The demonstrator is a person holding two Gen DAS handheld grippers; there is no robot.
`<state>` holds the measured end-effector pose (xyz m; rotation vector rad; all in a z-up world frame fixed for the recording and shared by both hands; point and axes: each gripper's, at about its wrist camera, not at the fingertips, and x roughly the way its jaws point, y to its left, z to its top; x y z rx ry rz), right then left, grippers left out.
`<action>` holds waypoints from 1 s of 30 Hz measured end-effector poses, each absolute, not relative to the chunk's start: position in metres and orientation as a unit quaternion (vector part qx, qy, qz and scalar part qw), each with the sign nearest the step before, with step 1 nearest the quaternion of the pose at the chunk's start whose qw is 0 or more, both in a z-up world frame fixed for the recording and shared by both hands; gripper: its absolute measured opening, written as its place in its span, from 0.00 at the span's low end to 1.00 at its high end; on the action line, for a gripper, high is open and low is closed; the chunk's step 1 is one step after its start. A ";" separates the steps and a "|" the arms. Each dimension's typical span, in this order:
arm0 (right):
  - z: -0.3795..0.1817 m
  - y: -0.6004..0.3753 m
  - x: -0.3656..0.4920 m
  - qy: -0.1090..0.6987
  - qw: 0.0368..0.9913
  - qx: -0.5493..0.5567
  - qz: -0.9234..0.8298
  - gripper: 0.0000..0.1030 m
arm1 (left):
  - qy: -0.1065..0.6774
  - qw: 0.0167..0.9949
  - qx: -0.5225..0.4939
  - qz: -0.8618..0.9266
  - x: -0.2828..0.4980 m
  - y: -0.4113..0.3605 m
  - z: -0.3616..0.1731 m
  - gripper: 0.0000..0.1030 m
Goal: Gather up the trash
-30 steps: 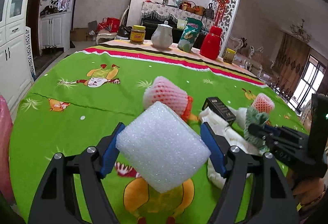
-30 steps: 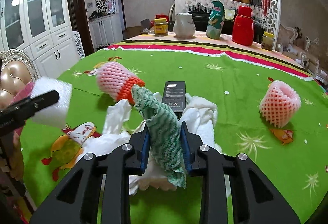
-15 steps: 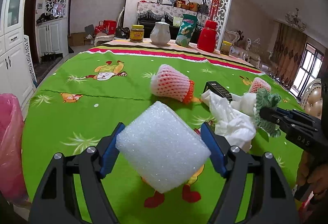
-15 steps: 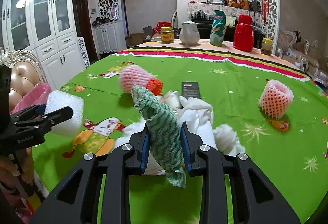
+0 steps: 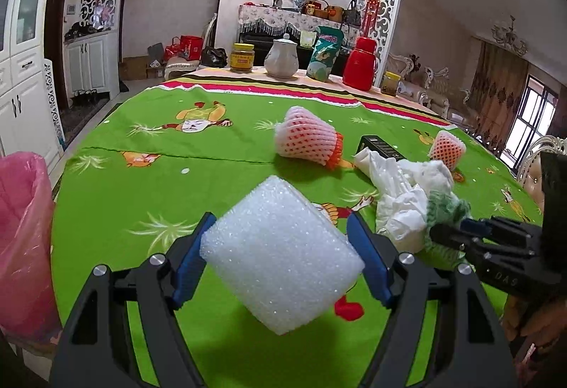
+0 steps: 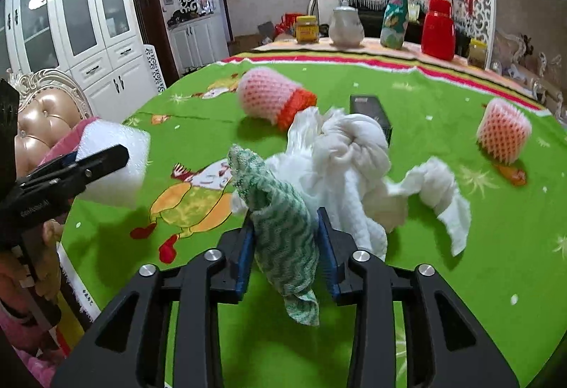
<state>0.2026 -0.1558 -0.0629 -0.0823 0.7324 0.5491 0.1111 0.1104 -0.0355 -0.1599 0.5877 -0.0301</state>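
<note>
Over green tablecloth (image 5: 212,182), left hand-held gripper (image 5: 280,256) clamps foam block (image 5: 283,256); right hand-held gripper (image 6: 285,246) pinches green rag (image 6: 283,232).

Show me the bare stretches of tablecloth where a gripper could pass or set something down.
Bare cloth lies between the pink bin bag and the foam net sleeve, around the cartoon print. Another open stretch runs between the white cloth pile and the small net sleeve. Crowded: the middle, where black box, cloth pile and sleeve touch, and the far edge with jars.
</note>
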 end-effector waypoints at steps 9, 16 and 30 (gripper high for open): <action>-0.079 -0.147 0.197 0.389 0.884 -0.044 0.256 0.51 | 0.296 0.951 -0.091 -0.011 0.101 0.125 -0.041 0.71; -0.088 -0.157 0.175 0.430 0.871 -0.022 0.235 0.61 | 0.292 0.951 -0.104 -0.013 0.092 0.135 -0.041 0.71; -0.078 -0.130 0.174 0.407 0.881 -0.063 0.232 0.25 | 0.283 0.954 -0.102 -0.012 0.073 0.152 -0.040 0.71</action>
